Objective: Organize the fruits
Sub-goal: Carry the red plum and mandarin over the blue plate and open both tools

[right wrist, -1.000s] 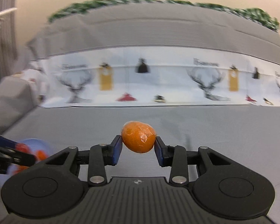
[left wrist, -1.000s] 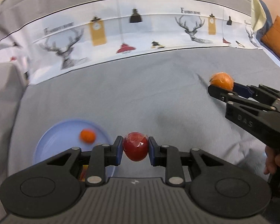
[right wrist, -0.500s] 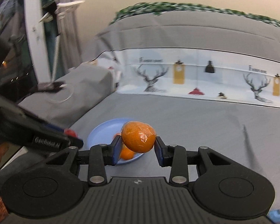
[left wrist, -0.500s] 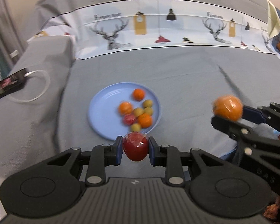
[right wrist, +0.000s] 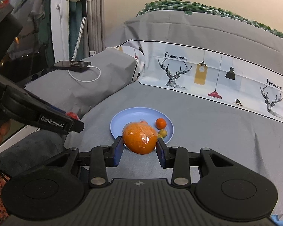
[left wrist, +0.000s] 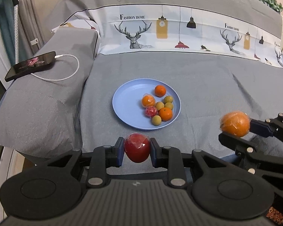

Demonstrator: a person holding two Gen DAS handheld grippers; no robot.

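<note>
On the bed, far left: phone (left wrist: 31, 65) lying on a grey pillow (left wrist: 45, 96), white charging cable (left wrist: 66, 69) plugged in and looped beside it. Same phone (right wrist: 72, 65) shows in the right wrist view, upper left.

Centre of the grey sheet (left wrist: 198, 79): blue plate (left wrist: 126, 101) holding loose fruit, bunched on its right half. Counted from the left wrist view: three oranges (left wrist: 160, 90), one of them wrapped in film, one small red wrapped fruit (left wrist: 151, 111), four small yellow-green fruits (left wrist: 159, 105). All touching or just beside each other except the top orange, slightly apart.

Left tongs (left wrist: 137, 151): clamped on a red apple (left wrist: 137, 147) in clear film, blue pads pressing both sides. Held above the sheet, just short of the plate's near rim. In the right wrist view the left tongs (right wrist: 75, 121) come in from the left edge, apple mostly hidden behind them.

Right tongs (right wrist: 139, 148): clamped on a big wrapped orange (right wrist: 140, 138), pads on both sides. It sits in front of the plate (right wrist: 120, 120) and covers part of the fruit there. From the left wrist view the same orange (left wrist: 234, 123) and right tongs (left wrist: 235, 130) are right of the plate, clear of it, above the sheet.

Back: printed pillow band (left wrist: 179, 30) with deer and lamps across the headboard side.
</note>
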